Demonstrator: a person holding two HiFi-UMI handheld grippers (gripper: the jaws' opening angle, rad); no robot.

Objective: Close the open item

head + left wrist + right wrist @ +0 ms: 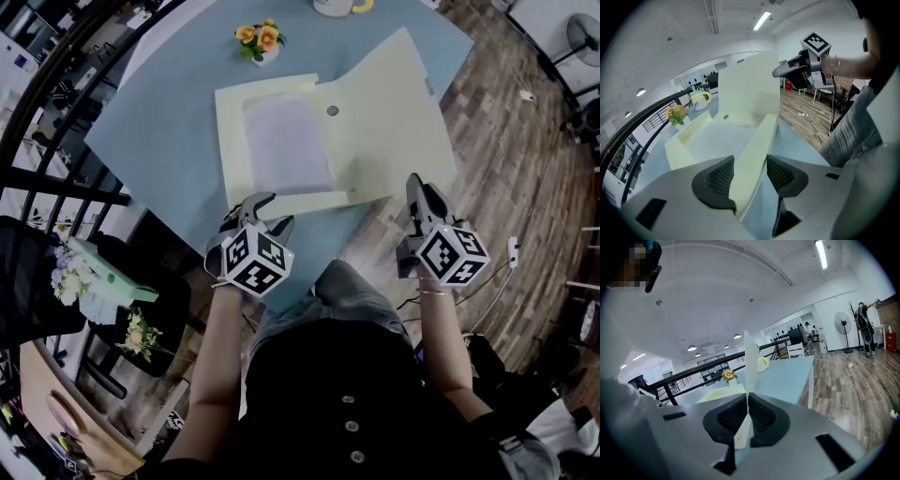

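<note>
Head view steeply down; gripper views low, close, on one cream folder.

Floor: brown wood planks. Table: light blue top; a white leg shows in the right gripper view. Railing: black metal bars, running along the table's left side in the head view. Ceiling: white, fitted with strip lights and round lights. Fan: pedestal type, standing near the far white wall.

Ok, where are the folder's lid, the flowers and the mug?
folder's lid [389,122]: head view, middle of the open flap.
flowers [260,37]: head view, the orange blooms.
mug [697,101]: left gripper view, its white body.
</note>
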